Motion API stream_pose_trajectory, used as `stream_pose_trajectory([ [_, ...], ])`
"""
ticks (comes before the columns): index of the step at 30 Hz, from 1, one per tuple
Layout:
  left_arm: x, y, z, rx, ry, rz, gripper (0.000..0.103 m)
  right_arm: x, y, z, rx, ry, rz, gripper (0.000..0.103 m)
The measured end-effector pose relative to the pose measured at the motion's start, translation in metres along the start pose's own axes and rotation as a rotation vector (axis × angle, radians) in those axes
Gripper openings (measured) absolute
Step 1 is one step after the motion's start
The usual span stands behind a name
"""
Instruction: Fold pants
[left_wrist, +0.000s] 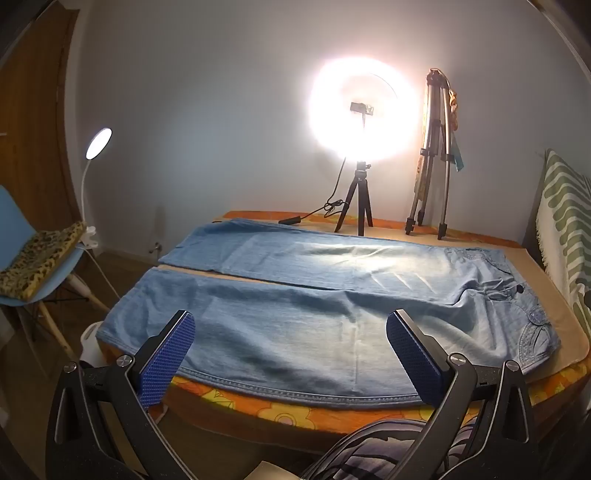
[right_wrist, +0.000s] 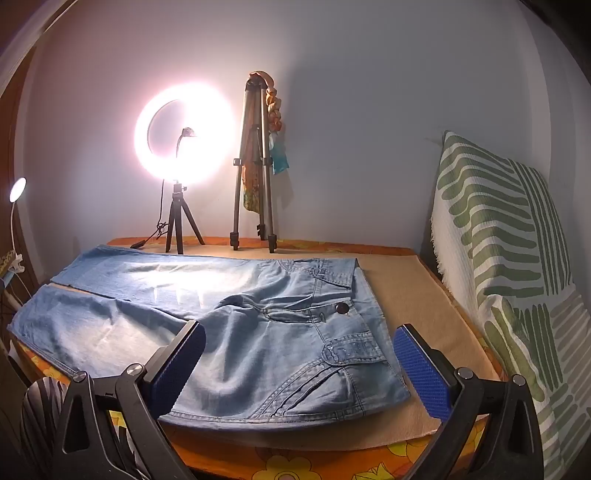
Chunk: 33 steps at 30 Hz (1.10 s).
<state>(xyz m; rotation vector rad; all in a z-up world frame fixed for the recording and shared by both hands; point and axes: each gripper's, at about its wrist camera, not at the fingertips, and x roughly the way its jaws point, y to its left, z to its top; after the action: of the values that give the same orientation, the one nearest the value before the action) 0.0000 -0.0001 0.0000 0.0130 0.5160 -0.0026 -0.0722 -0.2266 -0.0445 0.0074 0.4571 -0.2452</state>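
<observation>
Light blue denim pants (left_wrist: 295, 317) lie flat and spread open on the table, legs to the left, waist to the right. My left gripper (left_wrist: 291, 334) is open and empty, just short of the near leg's outer seam. In the right wrist view the pants (right_wrist: 258, 332) show their waistband, button and pocket. My right gripper (right_wrist: 299, 345) is open and empty, hovering at the near edge beside the hip and waistband. Neither gripper touches the cloth.
The table has an orange flowered cover (right_wrist: 295, 465) and a beige mat (right_wrist: 413, 295). A lit ring light on a small tripod (left_wrist: 356, 206) and a folded silver tripod (left_wrist: 430, 166) stand at the back. A green striped cushion (right_wrist: 517, 266) leans at right. A blue chair (left_wrist: 26, 258) stands at left.
</observation>
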Motion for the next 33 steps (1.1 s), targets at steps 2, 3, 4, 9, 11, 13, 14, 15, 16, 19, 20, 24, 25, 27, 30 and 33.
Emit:
stream_pose_trajectory([
  [2,-0.0001,0.0001,0.0,-0.001,-0.003,0.0,0.103,0.0012,-0.0001,-0.0005,0.0,0.0,0.0,0.103],
  [3,-0.0001,0.0,0.0,0.001,-0.002,0.001,0.103,0.0013,-0.0002,-0.0007,0.0,0.0,0.0,0.103],
  [4,0.0,-0.0001,0.0,0.002,-0.002,0.002,0.103,0.0013,-0.0003,-0.0007,0.0,0.0,0.0,0.103],
  [9,0.0002,0.0,0.0,-0.001,-0.002,0.002,0.103,0.0013,-0.0002,-0.0005,0.0,0.0,0.0,0.103],
  [11,0.0003,0.0,0.0,-0.001,-0.002,0.002,0.103,0.0013,-0.0002,-0.0004,0.0,-0.001,0.0,0.103],
  [13,0.0005,0.0002,-0.0001,-0.001,-0.002,0.001,0.103,0.0001,-0.0007,-0.0002,0.001,-0.002,0.0,0.103],
  [14,0.0004,0.0002,-0.0001,-0.002,-0.002,0.0,0.103,0.0,-0.0007,-0.0002,0.001,-0.002,0.001,0.103],
  [15,0.0002,0.0003,-0.0002,-0.002,-0.003,0.001,0.103,-0.0007,-0.0009,-0.0001,0.001,-0.003,0.0,0.103],
  [16,0.0003,0.0003,-0.0002,-0.002,-0.003,0.0,0.103,-0.0005,-0.0008,-0.0001,0.001,-0.002,0.0,0.103],
  [19,0.0003,0.0002,-0.0002,-0.001,-0.004,0.001,0.103,-0.001,-0.001,0.0,0.002,-0.001,0.001,0.103],
  [20,0.0,0.0002,-0.0002,-0.002,-0.004,0.001,0.103,-0.001,-0.0011,-0.0001,0.003,-0.001,0.001,0.103],
  [24,0.0,0.0002,-0.0002,-0.002,-0.005,0.001,0.103,-0.0013,-0.001,-0.0002,0.002,-0.002,0.001,0.103],
  [25,0.0,0.0002,-0.0002,-0.002,-0.005,0.0,0.103,-0.001,-0.001,-0.0002,0.002,-0.002,0.001,0.103],
  [27,-0.0001,0.0001,-0.0002,0.0,-0.004,0.001,0.103,-0.0011,-0.001,-0.0002,0.003,-0.002,0.002,0.103],
  [30,0.0,0.0029,0.0005,0.0,-0.004,0.002,0.103,-0.0009,-0.0008,-0.0001,0.002,-0.001,0.002,0.103],
  [33,0.0003,0.0039,0.0005,0.001,-0.004,0.002,0.103,-0.0014,-0.0013,-0.0001,0.003,0.0,0.001,0.103],
])
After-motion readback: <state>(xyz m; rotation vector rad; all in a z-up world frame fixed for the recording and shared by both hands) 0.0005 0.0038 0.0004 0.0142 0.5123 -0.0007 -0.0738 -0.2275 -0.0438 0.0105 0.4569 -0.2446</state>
